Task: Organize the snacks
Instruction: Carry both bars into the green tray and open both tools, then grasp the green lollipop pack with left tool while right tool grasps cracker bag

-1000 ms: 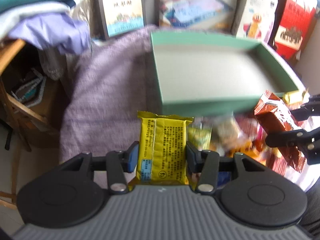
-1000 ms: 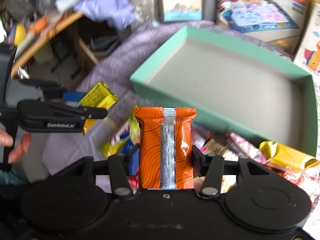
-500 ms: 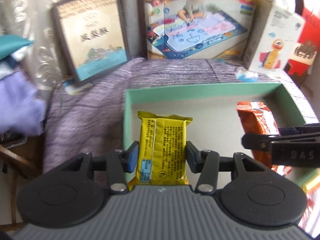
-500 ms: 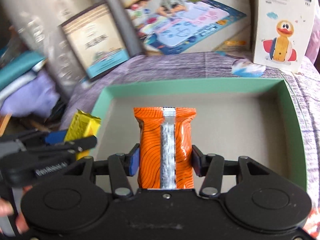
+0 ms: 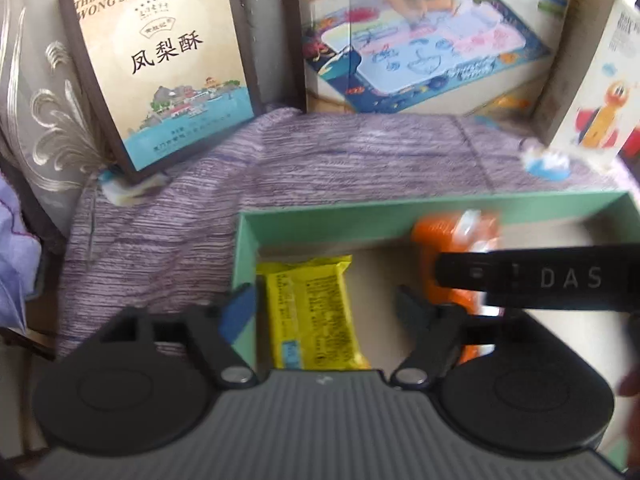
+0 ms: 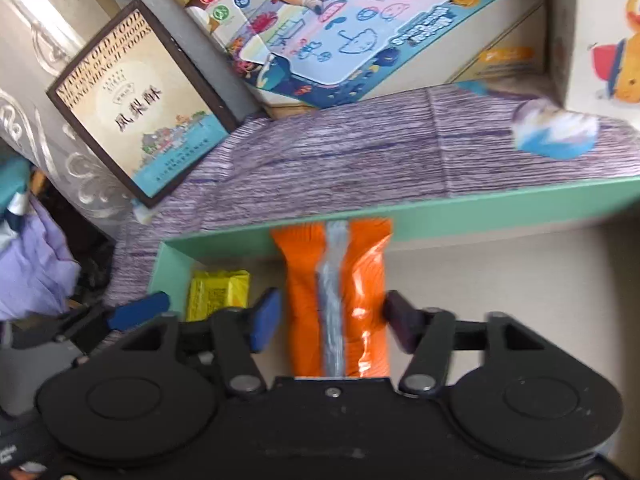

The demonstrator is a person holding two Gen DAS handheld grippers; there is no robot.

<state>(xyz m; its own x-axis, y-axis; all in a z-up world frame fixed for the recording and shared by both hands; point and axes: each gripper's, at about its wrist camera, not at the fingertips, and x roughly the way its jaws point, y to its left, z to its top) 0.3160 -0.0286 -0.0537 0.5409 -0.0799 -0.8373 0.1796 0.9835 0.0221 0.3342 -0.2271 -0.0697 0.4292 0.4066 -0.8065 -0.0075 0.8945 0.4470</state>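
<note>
Snacks lie inside a shallow green box [image 5: 245, 256] that sits on a purple striped cloth [image 5: 320, 160]. The left gripper [image 5: 324, 308] hangs over the box's near left corner with its jaws opening; a yellow packet [image 5: 312, 312] lies between them on the box floor, and neither pad presses on it, a clear gap showing on the right side. The right gripper [image 6: 328, 320] is just beside it, its jaws also opening around an orange packet [image 6: 304, 292] with a silver seam down the middle; small gaps show at both pads. The orange packet's far end reaches the box's back wall, and the yellow packet sits to its left in the corner. In the left wrist view one black finger of the right gripper crosses in front of the orange packet, which is blurred there. Behind the box a brown-framed pastry box [image 5: 160, 68] leans against a curtain, with a drawing-mat box [image 5: 420, 40] and a duck toy box [image 5: 600, 92] standing further right.
</note>
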